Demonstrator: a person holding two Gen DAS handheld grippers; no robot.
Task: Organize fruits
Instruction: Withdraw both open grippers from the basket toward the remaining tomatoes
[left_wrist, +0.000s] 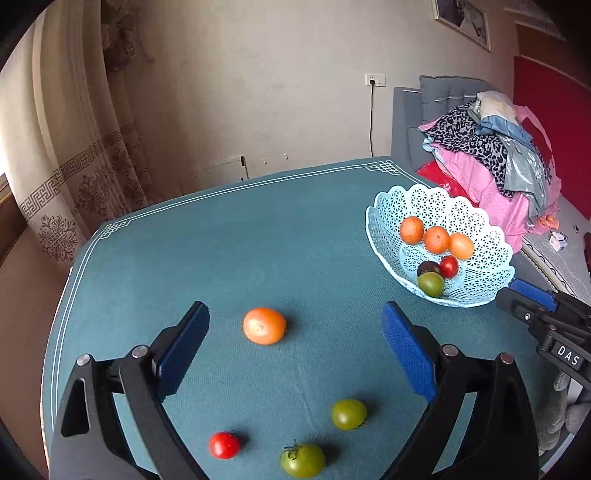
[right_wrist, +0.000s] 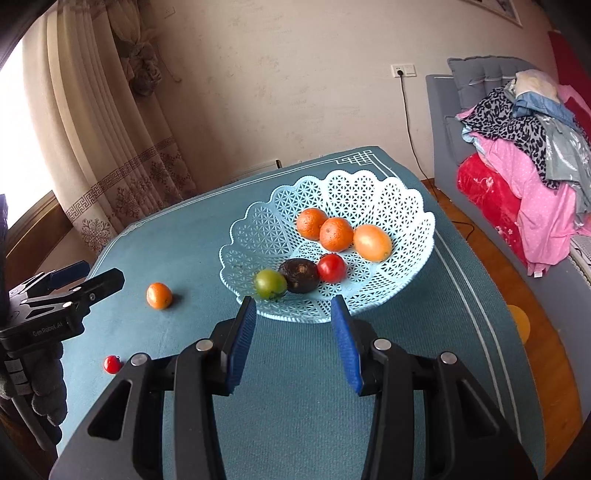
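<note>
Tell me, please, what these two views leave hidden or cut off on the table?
- Right wrist view: the two green tomatoes on the cloth are hidden; the left gripper shows only side-on.
- Left wrist view: only the right gripper tip enters at the edge.
- Both views: basket underside unseen.

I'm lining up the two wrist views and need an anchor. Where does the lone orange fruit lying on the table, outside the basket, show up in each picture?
Left wrist view: the orange fruit lies mid-frame on the table, between the open fingers of the left tool.
Right wrist view: the same fruit sits at the left, on the cloth left of the basket.
Shared landmark: the light blue basket.
</note>
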